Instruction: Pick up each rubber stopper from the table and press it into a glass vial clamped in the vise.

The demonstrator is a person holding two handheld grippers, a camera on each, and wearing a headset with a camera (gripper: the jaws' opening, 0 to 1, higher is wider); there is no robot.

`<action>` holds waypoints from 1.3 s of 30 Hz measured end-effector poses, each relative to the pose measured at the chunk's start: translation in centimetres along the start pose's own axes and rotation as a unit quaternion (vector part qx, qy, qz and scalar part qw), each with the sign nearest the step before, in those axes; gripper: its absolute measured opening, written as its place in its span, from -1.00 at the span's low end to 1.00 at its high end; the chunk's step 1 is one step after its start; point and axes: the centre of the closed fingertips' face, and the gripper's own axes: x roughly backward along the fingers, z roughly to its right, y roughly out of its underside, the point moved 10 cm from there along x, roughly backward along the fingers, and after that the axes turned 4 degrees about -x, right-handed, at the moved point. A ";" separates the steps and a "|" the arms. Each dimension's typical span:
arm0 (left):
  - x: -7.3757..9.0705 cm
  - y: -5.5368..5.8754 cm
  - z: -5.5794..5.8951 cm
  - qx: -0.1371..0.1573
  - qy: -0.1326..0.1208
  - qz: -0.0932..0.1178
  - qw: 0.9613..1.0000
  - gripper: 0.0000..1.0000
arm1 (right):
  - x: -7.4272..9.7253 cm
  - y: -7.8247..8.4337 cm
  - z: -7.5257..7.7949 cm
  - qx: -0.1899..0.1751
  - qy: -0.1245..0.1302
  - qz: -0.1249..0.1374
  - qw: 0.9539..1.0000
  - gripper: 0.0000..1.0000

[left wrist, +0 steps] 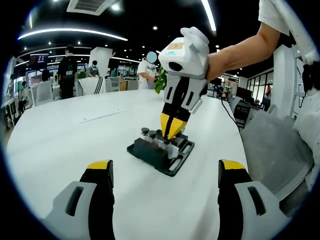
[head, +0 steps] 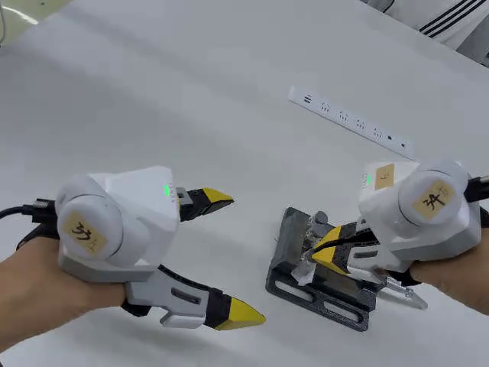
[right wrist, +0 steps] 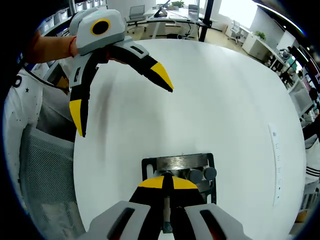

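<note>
Item: vise (head: 306, 284), black, on the white counter (head: 191, 92), near right. It holds glass vials (left wrist: 145, 134) upright, two of them capped with grey rubber stoppers (right wrist: 209, 173).
Right tool (head: 327, 248): clenched, tips down over the vise; I cannot tell whether a stopper is pinched.
Left tool (head: 227, 256): released, empty, well to the left.
Handling, my judgement: stoppers light, soft, grippy, so take them by the sides. Vials fragile and slippery, so press straight.
</note>
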 end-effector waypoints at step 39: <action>-0.1 0.1 0.1 -0.001 0.005 -0.001 1.000 0.70 | -0.1 0.2 -0.3 -0.010 0.016 0.012 1.000 -1.00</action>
